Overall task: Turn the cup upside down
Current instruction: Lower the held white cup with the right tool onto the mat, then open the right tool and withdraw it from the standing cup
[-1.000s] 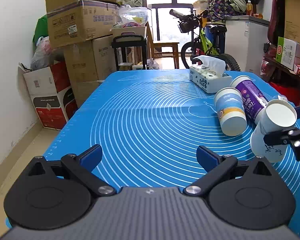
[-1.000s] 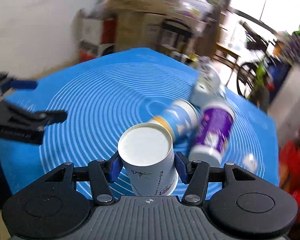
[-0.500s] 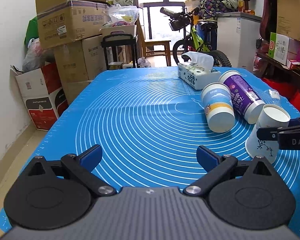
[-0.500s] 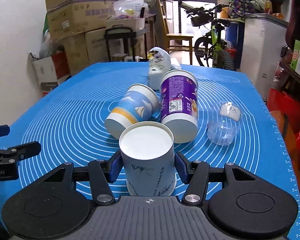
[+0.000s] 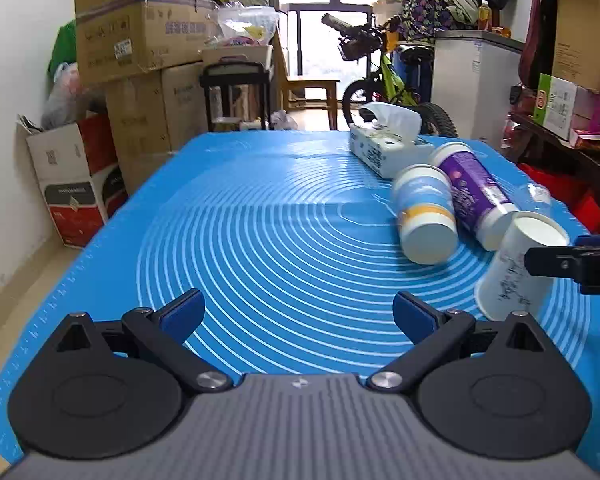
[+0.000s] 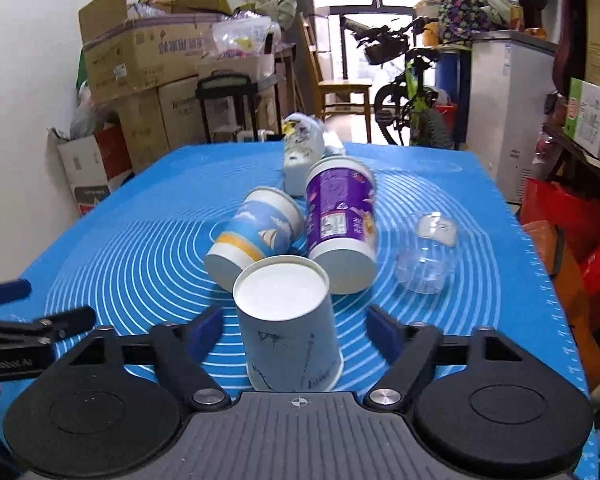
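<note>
White cup (image 6: 290, 328): stands upside down on the blue mat, flat base up, wide rim on the mat, slightly tilted; faint ink drawing on its side. In the left wrist view (image 5: 516, 268) it sits near the mat's right edge.
Right gripper (image 6: 296, 330): released, its blue pads spread to either side of the white cup with a gap on both sides, touching nothing.
Left gripper (image 5: 296, 312): spread wide and empty, low over the near part of the mat, well apart from the white cup.
Blue-and-white cup (image 6: 256, 236): lying on its side just behind the white cup, base toward the camera.
Purple cup (image 6: 340, 220): lying on its side beside the blue-and-white cup, touching or nearly touching it.
Clear plastic lid (image 6: 430, 252): domed, on the mat to the right of the purple cup.
Tissue box (image 5: 384, 148): behind the cups, a tissue sticking up.
Surface (image 5: 260, 240): covered by a blue mat with white concentric rings.
</note>
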Tool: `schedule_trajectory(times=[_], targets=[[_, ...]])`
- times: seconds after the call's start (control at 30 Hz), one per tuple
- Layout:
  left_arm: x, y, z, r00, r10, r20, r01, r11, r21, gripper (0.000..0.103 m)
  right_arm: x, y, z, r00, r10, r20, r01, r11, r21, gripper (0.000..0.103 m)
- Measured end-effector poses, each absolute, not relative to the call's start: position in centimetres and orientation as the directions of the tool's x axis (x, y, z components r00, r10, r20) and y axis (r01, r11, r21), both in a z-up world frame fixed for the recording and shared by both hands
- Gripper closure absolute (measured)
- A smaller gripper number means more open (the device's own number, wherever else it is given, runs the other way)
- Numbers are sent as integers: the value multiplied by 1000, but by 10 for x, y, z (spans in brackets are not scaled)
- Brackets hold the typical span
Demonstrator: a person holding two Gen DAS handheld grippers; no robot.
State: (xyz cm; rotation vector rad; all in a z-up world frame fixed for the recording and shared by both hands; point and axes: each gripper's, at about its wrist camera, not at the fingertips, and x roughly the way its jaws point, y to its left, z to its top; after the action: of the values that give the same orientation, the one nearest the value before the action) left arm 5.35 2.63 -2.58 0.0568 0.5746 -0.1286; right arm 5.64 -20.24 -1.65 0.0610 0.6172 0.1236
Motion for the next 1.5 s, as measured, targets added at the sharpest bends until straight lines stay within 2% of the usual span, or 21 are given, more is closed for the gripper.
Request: schedule_trajectory(times=[0.1,0.27,0.47,0.97,1.5], targets=[[48,21,-22,823,-130,-553,161,987,8,4,37,-208,-10,814,127,-567,-78,991,109,9],[30,11,-11,831,-137,-539,177,984,23,4,-2,-210,5,839,74,-539,-56,997,50,3],[9,8,-4,816,-156,-556,180,984,-12,4,-40,-212,19,847,56,-529,-39,998,44,2],[-38,8,-2,793,-164,-587,198,980,-7,4,-89,-213,29,848,67,-526,-41,997,60,2],[-48,5,3,805,-171,-568,209,978,1,4,-109,-212,28,848,55,-527,-37,998,46,2]])
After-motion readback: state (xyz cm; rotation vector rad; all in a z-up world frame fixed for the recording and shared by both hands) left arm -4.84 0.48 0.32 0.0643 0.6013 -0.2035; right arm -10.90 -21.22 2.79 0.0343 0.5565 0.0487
